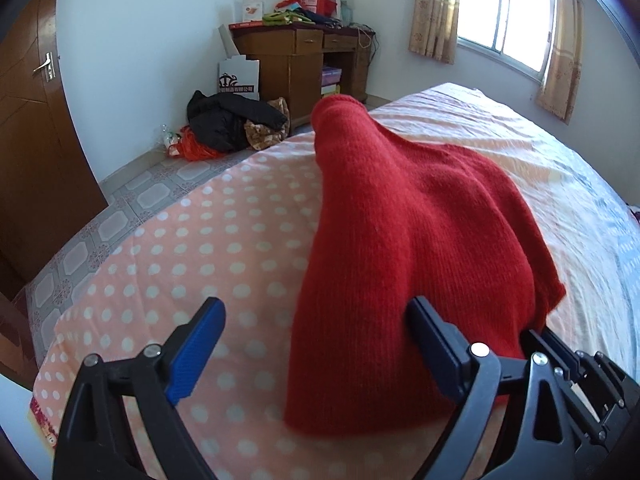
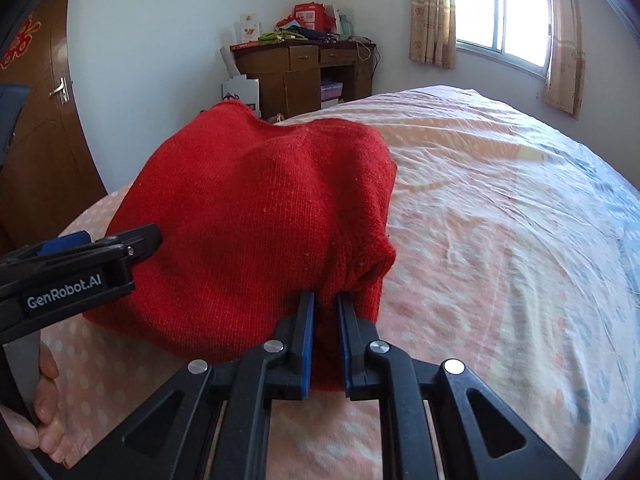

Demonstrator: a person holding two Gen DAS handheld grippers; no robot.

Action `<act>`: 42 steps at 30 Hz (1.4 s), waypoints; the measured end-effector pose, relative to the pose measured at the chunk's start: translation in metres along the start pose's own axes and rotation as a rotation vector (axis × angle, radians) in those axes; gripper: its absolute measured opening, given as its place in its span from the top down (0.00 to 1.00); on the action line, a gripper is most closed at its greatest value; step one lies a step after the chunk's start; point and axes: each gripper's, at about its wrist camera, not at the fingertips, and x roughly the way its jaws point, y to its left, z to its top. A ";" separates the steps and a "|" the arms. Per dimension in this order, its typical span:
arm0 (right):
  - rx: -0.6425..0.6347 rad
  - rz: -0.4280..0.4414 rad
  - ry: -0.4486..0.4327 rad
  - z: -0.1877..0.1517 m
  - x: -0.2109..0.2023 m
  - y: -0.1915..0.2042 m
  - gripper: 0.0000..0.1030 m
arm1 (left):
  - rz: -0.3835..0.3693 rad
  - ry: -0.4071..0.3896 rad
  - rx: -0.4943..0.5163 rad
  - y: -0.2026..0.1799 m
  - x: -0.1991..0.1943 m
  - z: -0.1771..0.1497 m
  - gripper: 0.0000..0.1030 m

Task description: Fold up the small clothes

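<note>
A red knitted garment [image 1: 400,240] lies bunched and partly folded on the pink polka-dot bedsheet [image 1: 192,248]. My left gripper [image 1: 316,312] is open, its fingers apart at the garment's near left edge; the cloth lies against the right finger [image 1: 432,340]. It also shows in the right wrist view [image 2: 120,240] at the garment's left side. My right gripper [image 2: 326,312] is shut on the near right edge of the red garment [image 2: 256,216], pinching a fold between its blue pads.
The bed [image 2: 500,208] stretches right toward a curtained window [image 2: 500,12]. A wooden desk [image 1: 304,60] with clutter stands at the far wall. A pile of dark clothes [image 1: 232,120] lies on the tiled floor. A wooden door [image 1: 32,120] is at left.
</note>
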 end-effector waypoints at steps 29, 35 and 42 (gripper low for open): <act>0.159 -0.037 -0.123 -0.102 -0.160 0.004 0.33 | 0.027 -0.081 0.080 0.005 -0.126 -0.090 0.00; 0.136 -0.086 -0.199 -0.101 -0.205 0.012 0.30 | 0.035 -0.177 0.124 0.006 -0.165 -0.100 0.00; 0.174 -0.133 -0.306 -0.091 -0.258 0.016 0.23 | -0.018 -0.212 0.097 0.013 -0.190 -0.104 0.00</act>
